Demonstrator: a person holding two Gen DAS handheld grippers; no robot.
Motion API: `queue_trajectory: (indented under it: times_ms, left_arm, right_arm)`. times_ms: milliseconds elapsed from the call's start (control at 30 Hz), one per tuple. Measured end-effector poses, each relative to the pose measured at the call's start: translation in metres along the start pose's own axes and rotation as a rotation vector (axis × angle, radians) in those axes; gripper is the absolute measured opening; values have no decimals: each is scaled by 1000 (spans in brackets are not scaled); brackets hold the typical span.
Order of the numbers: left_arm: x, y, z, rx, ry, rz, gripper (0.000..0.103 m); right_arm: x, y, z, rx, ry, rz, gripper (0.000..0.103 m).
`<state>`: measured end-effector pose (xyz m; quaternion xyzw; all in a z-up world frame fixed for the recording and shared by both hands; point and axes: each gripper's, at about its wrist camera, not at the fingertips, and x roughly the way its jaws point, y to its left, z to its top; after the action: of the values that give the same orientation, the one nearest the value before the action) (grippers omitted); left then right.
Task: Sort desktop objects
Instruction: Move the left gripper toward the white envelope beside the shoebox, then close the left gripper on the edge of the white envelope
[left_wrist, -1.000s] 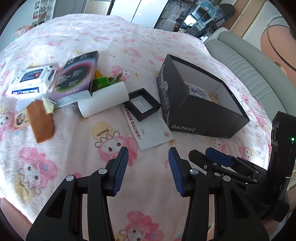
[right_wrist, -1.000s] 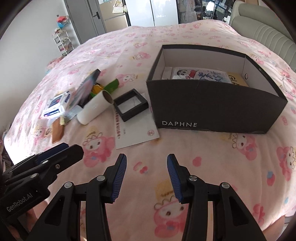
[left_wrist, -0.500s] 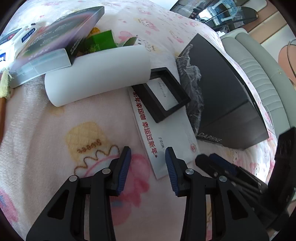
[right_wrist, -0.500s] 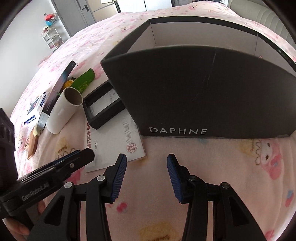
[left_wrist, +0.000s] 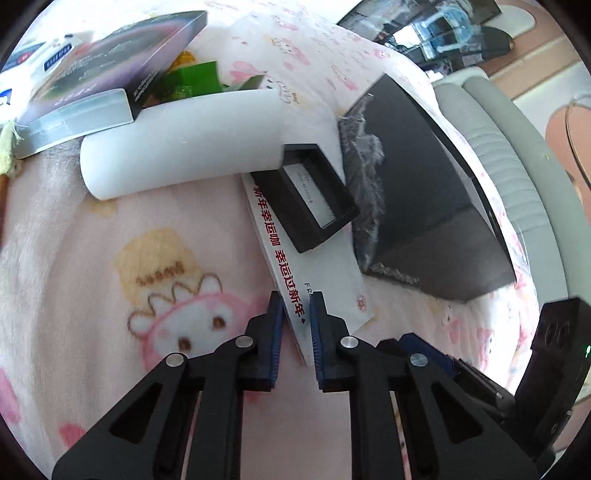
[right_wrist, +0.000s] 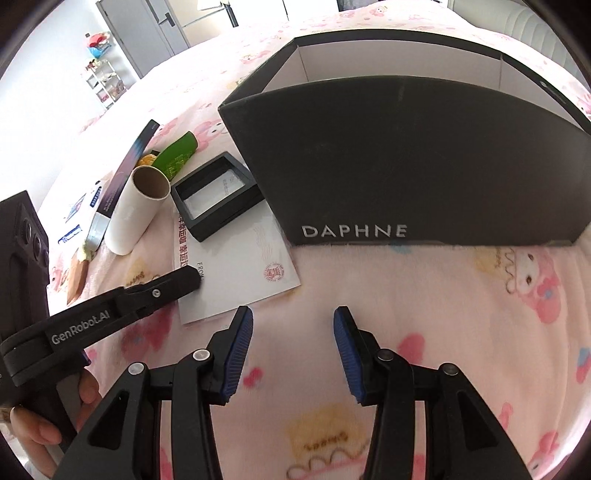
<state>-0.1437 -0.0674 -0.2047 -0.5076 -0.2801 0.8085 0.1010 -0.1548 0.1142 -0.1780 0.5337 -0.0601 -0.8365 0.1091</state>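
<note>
Left tongs (left_wrist: 296, 317) are narrowed w/ a finger on each side of the near corner of the white envelope (left_wrist: 325, 291), looks like gripping it tho can't tell if the pads fully touch. Envelope lies flat on the pink blanket (right_wrist: 424, 295), at abt 10 o'clock from the right tongs (right_wrist: 293, 332), which are spread wide w/ nothing in them. Small black frame box (right_wrist: 216, 194) sits on the envelope's far end, DAPHNE box (right_wrist: 406, 158) just beside at 12. White tube (right_wrist: 135, 212) at 10.
</note>
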Motion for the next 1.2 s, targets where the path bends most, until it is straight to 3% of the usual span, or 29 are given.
queue_trajectory:
  times_ms: [233, 367, 500, 600, 700, 800, 1000, 1133, 1200]
  left_arm:
    - [-22, -22, -38, 36, 7, 4, 11]
    - [-25, -16, -45, 36, 26, -3, 12]
    - [-23, -6, -36, -20, 25, 18, 29]
    - [-12, -3, -30, -25, 24, 43, 29]
    - [-4, -5, -25, -5, 31, 69, 19]
    - [-11, -7, -29, -16, 16, 41, 14]
    - [-39, -6, -55, -25, 3, 37, 11]
    - [-47, -4, -77, -48, 39, 22, 12]
    - [-55, 4, -82, -110, 22, 20, 13]
  right_arm:
    - [-14, -2, -15, 18, -1, 25, 42]
    - [-16, -8, -25, 42, 25, 36, 42]
    - [-16, -11, -36, 62, 52, 53, 42]
    - [-18, -8, -41, 56, 59, 53, 42]
    - [-15, -3, -44, 55, 71, 66, 42]
    - [-12, -2, -46, 57, 91, 73, 42]
    - [-12, 1, -51, 51, 94, 95, 42]
    - [-20, 0, -54, 48, 82, 105, 42]
    - [-25, 0, -54, 44, 70, 111, 42]
